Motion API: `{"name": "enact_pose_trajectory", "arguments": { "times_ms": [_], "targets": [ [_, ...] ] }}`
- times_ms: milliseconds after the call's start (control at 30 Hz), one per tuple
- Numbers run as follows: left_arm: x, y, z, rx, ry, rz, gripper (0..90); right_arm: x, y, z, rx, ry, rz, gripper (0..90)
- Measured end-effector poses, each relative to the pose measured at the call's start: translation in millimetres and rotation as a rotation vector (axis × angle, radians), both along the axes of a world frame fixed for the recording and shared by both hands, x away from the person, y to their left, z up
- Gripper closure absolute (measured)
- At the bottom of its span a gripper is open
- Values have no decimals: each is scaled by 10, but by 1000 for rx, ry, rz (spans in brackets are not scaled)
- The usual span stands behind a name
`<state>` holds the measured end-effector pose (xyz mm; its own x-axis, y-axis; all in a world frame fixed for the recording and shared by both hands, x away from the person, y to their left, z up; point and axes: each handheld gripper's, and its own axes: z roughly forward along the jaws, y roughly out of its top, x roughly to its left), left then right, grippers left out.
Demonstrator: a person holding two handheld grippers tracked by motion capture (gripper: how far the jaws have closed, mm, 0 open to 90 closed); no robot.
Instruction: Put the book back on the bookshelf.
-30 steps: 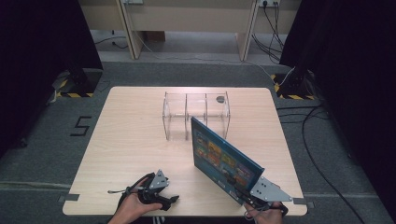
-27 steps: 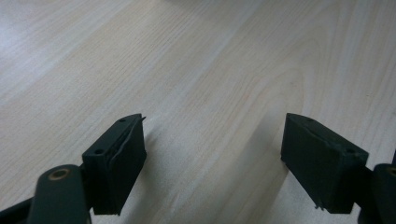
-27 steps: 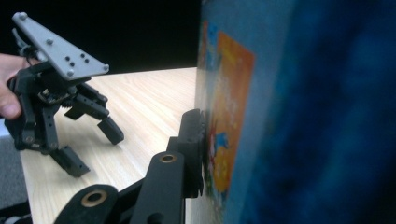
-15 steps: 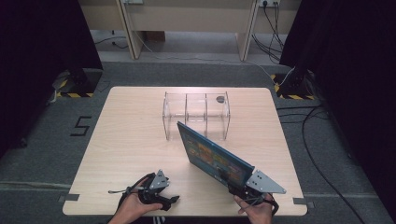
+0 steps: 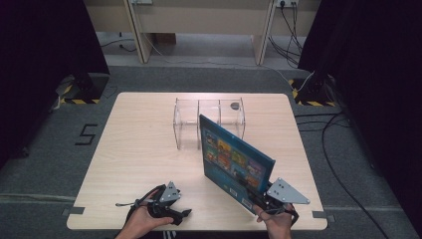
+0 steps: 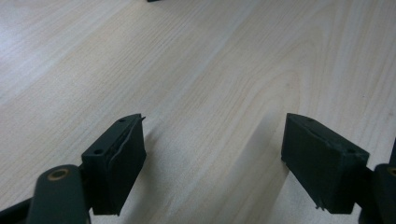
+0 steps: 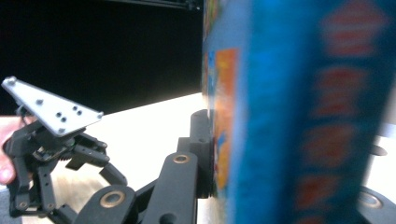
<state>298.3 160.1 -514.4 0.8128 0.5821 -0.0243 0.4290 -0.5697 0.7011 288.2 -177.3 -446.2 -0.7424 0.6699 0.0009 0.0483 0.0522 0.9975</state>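
Observation:
A blue picture book (image 5: pixel 234 157) stands tilted on the table's front right, its cover facing left and its top corner in front of the clear rack (image 5: pixel 209 117). My right gripper (image 5: pixel 251 193) is shut on the book's lower near corner, and its jaws have just closed tighter on it. In the right gripper view the book (image 7: pixel 280 93) sits clamped between the jaws of that gripper (image 7: pixel 285 182). My left gripper (image 5: pixel 181 214) rests at the front left of the table. Its jaws stand open over bare wood, nothing between them (image 6: pixel 212 154).
The clear rack with three compartments stands at the middle back of the light wooden table (image 5: pixel 139 149). A small dark round thing (image 5: pixel 235 106) lies at its right end. The right gripper view also takes in the left gripper (image 7: pixel 56 154). Dark curtains and cables surround the table.
The book first leaned lower and to the left, then came back up steeper, and the right hand shifted a little with it. The left gripper has stayed put.

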Motion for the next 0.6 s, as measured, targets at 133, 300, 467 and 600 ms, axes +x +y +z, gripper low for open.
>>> {"name": "enact_pose_trajectory", "arguments": {
  "times_ms": [133, 300, 467, 600],
  "targets": [
    [0, 0, 0, 0, 0, 1, 206, 10, -71, 30, -3, -2, -34, 822],
    [0, 0, 0, 0, -1, 0, 206, 25, -151, 72, 6, 17, -71, 823],
    [3, -1, -1, 0, -2, -4, 206, 40, -235, 102, 18, 30, -102, 824],
    [5, -1, -2, -1, -3, -7, 205, 52, -301, 154, 16, 17, -123, 824]
  ]
}}
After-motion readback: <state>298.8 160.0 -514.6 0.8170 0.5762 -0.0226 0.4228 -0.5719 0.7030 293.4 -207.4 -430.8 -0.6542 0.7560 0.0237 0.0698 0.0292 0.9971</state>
